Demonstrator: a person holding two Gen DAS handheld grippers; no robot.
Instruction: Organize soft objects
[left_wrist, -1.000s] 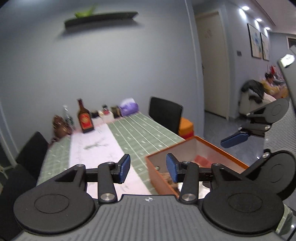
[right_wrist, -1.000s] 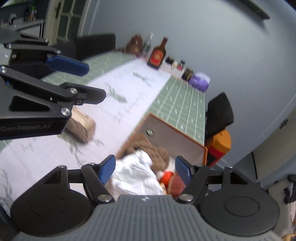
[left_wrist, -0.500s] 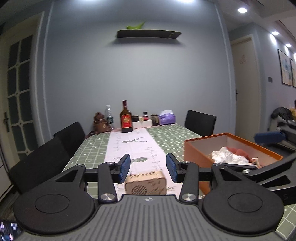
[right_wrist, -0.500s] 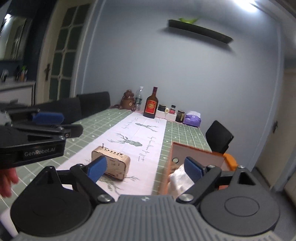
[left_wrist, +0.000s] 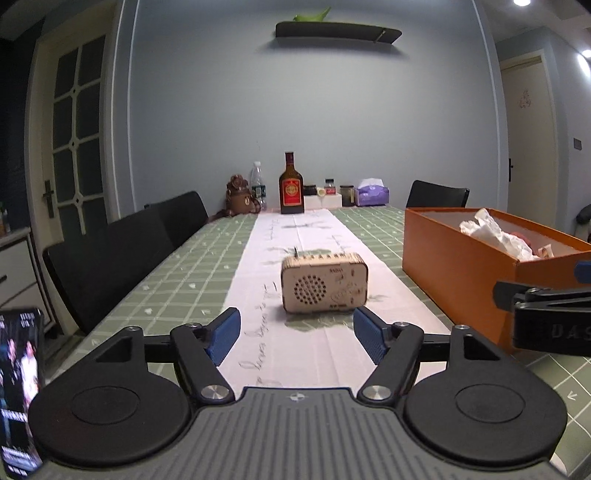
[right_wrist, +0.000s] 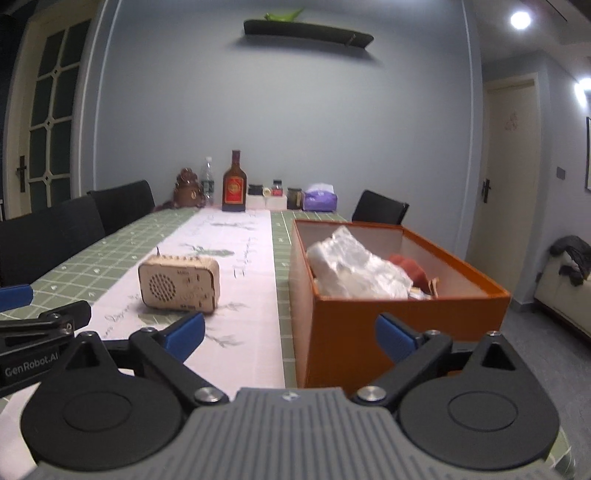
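Facing the orange box (right_wrist: 388, 310) from our right gripper (right_wrist: 290, 332); soft things (right_wrist: 354, 266) lie inside, straight ahead. Both grippers' jaws have just been opening, wide, nothing between. Left gripper (left_wrist: 295, 334) faces the wooden radio (left_wrist: 324, 282), box off to its right.

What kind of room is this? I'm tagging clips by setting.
Most likely a home dining room: a long table with a green checked cloth, dark chairs along it, and bottles, jars and a tissue box by the far wall. A sofa shows beyond.

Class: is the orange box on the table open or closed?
Open. The orange box has no lid on; crumpled white material and something red show above its rim.
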